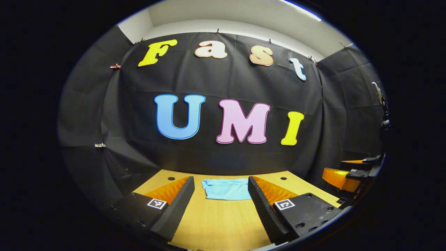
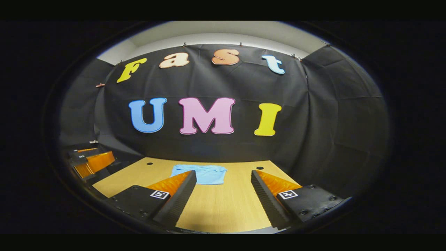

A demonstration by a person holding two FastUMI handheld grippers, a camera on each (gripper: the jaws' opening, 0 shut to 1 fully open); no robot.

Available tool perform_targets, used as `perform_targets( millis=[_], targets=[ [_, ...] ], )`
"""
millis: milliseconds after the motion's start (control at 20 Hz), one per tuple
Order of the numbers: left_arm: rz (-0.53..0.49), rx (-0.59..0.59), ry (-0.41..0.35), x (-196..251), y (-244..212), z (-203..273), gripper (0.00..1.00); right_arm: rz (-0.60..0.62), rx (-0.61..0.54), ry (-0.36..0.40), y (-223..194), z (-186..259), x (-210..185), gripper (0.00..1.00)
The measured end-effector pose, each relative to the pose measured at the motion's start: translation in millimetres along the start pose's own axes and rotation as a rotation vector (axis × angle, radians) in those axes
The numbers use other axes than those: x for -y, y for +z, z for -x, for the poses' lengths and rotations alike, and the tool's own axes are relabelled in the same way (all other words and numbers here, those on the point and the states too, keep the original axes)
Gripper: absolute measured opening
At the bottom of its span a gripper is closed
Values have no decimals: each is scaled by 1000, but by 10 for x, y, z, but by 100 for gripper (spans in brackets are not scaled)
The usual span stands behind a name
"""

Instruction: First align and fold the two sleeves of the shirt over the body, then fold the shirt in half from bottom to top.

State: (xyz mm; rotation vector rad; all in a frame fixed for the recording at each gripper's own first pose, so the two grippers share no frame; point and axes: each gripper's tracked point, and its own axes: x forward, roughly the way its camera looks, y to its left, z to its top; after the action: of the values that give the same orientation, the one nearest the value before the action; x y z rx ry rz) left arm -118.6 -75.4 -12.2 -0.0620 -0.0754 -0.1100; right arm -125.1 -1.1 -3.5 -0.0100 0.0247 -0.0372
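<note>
My left gripper (image 1: 221, 205) and my right gripper (image 2: 223, 198) both hang with fingers spread wide, holding nothing. The light blue cotton shirt (image 1: 226, 189), folded compact, lies ahead on the pale wooden table (image 1: 223, 223), near its far edge.

The table (image 1: 223, 223) has a light wooden top, and the wood lines run from the near side to the far side. A light blue shirt (image 1: 226, 188) lies flat on it, folded into a small bundle, close to the far edge of the table by the black cloth wall. Two small dark round holes (image 1: 171, 178) sit in the table top, one on each side of the shirt, near that same far edge.
</note>
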Motion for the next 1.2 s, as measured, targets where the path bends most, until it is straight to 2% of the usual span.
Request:
perform_targets(
  millis=[50,100,150,200,400,750,850,900,1100,1150,1200],
  targets=[
    [-13,4,6,-24,-11,19,92,8,0,-2,0,1,-2,97],
    [-30,7,28,-101,-27,48,96,12,-3,0,-12,-3,-12,95],
    [-39,7,45,-160,-37,80,96,11,-8,8,-27,-2,-41,99],
    [-37,7,50,-171,-56,94,96,8,-11,15,-42,4,-70,97],
    [2,-24,41,-142,-207,174,97,1,12,24,17,46,-122,97],
    [-34,-35,35,-82,-225,315,96,8,13,39,3,35,-39,97],
    [-40,-29,38,-85,-203,296,96,41,15,22,-1,23,60,95],
    [-35,-30,36,-76,-213,284,96,48,13,7,5,17,133,97],
    [9,-46,20,-16,-295,227,97,45,10,-33,37,29,290,97],
    [14,-51,13,-9,-341,218,96,51,11,-47,39,30,328,94],
    [8,-57,12,-12,-382,210,96,58,10,-63,29,29,355,97]
  ],
)
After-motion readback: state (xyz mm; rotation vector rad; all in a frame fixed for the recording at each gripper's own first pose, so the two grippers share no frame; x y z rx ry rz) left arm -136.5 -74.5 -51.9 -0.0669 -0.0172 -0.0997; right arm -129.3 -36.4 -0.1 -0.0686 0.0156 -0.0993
